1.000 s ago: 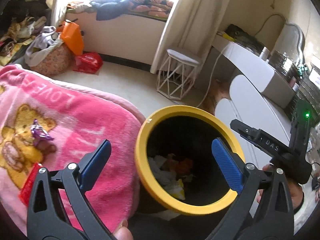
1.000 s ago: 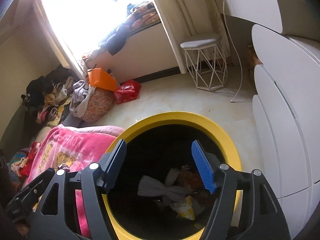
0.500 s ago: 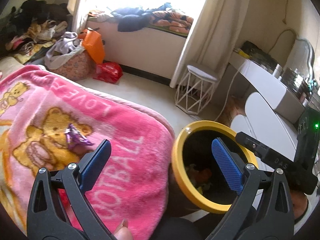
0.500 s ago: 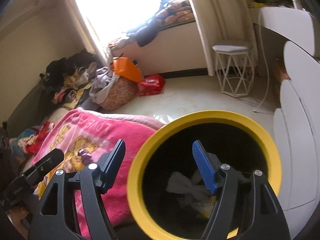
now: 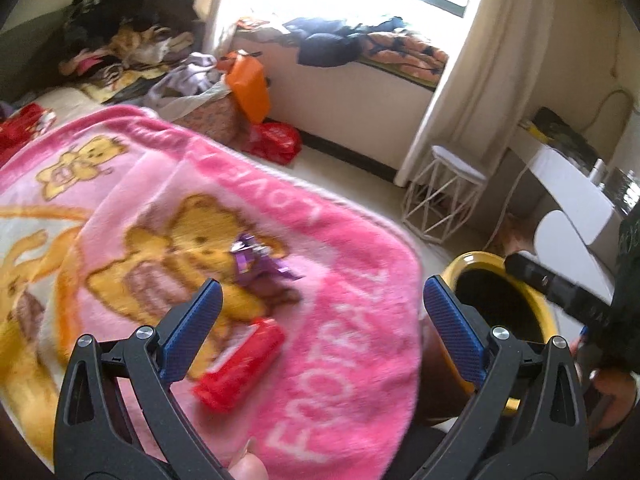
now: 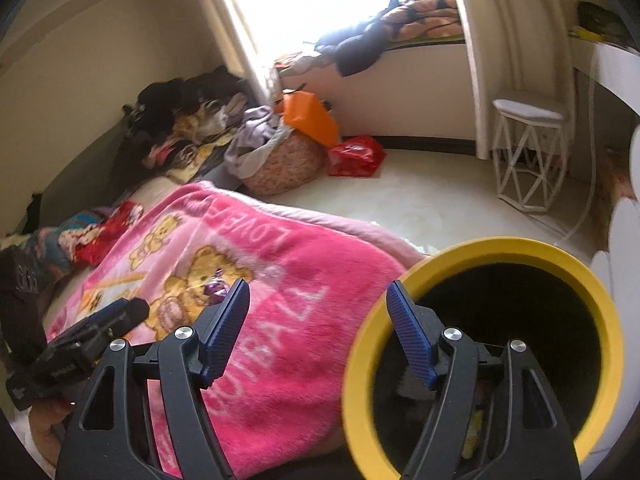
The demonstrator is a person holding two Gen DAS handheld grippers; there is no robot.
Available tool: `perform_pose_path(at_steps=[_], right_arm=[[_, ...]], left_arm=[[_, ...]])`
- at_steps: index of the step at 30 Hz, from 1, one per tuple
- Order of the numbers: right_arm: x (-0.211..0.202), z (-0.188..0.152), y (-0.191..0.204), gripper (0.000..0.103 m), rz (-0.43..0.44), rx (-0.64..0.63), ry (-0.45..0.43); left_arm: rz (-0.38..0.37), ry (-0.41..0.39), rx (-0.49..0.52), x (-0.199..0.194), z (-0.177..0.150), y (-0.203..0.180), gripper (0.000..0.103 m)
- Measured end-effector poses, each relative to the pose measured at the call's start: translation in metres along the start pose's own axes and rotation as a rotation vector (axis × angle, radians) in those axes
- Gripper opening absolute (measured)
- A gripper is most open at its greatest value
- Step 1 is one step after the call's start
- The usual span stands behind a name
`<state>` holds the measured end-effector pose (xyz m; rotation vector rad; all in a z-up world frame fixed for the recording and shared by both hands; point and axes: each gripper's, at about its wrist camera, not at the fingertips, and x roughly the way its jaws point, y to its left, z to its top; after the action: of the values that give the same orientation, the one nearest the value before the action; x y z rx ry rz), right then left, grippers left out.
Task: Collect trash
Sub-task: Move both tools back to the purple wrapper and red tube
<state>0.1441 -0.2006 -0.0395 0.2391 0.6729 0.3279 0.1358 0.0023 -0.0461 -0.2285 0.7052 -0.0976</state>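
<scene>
A pink teddy-bear blanket (image 5: 340, 320) covers the bed. On it lie a crumpled purple wrapper (image 5: 256, 258) and a red packet (image 5: 240, 364). My left gripper (image 5: 320, 328) hangs open above the blanket, with the red packet just inside its left finger and the wrapper a little beyond. The yellow-rimmed black bin (image 6: 480, 344) stands beside the bed, its rim (image 5: 476, 262) also at the right of the left wrist view. My right gripper (image 6: 316, 332) is open and empty over the blanket's edge, its right finger in front of the bin's rim. The purple wrapper (image 6: 214, 289) peeks past its left finger.
A white wire stool (image 5: 448, 196) stands by the curtain. A basket of clothes (image 6: 280, 160), an orange bag (image 6: 310, 118) and a red bag (image 6: 356, 156) sit on the floor under the window. White rounded furniture (image 5: 572, 196) stands right of the bin. Clothes are piled (image 5: 120, 40) at the back left.
Both grippers have swung left, from over the bin's mouth to over the pink blanket. The bin has slid to the right of both views, and the red packet now shows.
</scene>
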Motion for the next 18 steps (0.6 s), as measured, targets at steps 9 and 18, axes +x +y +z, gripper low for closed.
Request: perform_pose_path(at_steps=[9,18], right_arm=[[0.058,0.007,0.048,0.068,0.104,-0.094,0.108],[0.119,0.003,0.101,0.060,0.191,-0.268,0.218]], left_arm=[[0.039,0.076,-0.039,0.008,-0.022,0.049,0.092],[0.002,0.153,-0.060,0.022,-0.037,0.071,0.078]])
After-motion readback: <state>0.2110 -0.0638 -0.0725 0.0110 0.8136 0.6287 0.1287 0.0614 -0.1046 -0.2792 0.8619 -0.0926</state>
